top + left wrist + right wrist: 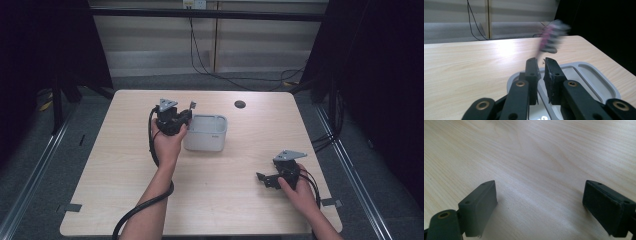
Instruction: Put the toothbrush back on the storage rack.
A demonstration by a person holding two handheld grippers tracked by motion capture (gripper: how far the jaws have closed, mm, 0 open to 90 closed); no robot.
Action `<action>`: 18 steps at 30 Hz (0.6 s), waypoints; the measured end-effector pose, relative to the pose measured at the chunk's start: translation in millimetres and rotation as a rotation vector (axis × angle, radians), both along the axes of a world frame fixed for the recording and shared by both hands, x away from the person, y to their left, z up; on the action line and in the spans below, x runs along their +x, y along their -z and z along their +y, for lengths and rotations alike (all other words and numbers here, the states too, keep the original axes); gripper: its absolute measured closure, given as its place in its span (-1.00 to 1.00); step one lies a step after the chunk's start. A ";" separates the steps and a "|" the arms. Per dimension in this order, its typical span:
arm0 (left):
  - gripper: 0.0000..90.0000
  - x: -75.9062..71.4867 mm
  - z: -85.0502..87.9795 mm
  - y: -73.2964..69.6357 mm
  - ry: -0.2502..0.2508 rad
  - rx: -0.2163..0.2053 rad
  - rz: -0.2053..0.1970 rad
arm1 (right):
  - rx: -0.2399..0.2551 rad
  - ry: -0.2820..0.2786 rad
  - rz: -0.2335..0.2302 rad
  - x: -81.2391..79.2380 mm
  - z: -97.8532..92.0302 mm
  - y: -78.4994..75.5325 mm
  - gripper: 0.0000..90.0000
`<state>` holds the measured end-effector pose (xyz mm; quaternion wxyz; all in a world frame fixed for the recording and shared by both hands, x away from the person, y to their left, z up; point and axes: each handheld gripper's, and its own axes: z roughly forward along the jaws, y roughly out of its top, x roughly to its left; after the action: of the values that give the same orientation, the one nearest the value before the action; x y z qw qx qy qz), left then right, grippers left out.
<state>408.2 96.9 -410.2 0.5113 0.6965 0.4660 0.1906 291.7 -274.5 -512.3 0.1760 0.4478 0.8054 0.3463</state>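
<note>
— Two grippers were over the wooden table (pixel 125 200). How far along did the work look?

— Early to midway, I'd judge. The grey container (pixel 205 140) sat right under and just ahead of the left gripper (pixel 188 113), and nothing could be seen lying in the part of it that showed.

— What were the left jaws doing?

— Drawn narrow, with only a slit between them. A thin stem seemed to rise out of that slit, so I took them to be pinching the pink and grey item (pixel 551 35). It was too blurred to name more closely. It stood up past the jaw tips, above the container's rim.

— And the right gripper (pixel 261 177)?

— Well apart from the container, low above bare wood, jaws spread wide with nothing between them.

— So what was left?

— Probably lowering the item into the container and letting go. The right gripper had no part in it that I could see.
</note>
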 end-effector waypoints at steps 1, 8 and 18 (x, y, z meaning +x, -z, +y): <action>0.81 0.0 0.0 0.0 0.000 0.000 0.000 | 0.000 0.000 0.000 0.0 0.0 0.0 -0.74; 0.81 -1.2 2.7 -1.7 -0.008 0.010 0.005 | 0.000 0.000 0.000 0.0 0.1 0.0 -0.75; 0.73 -4.6 10.4 -0.9 -0.011 0.028 0.023 | -0.001 -0.001 -0.001 0.1 0.0 0.1 -0.74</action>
<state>403.6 107.3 -409.3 0.4952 0.7031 0.4728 0.1920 291.8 -274.5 -512.4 0.1764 0.4469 0.8058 0.3462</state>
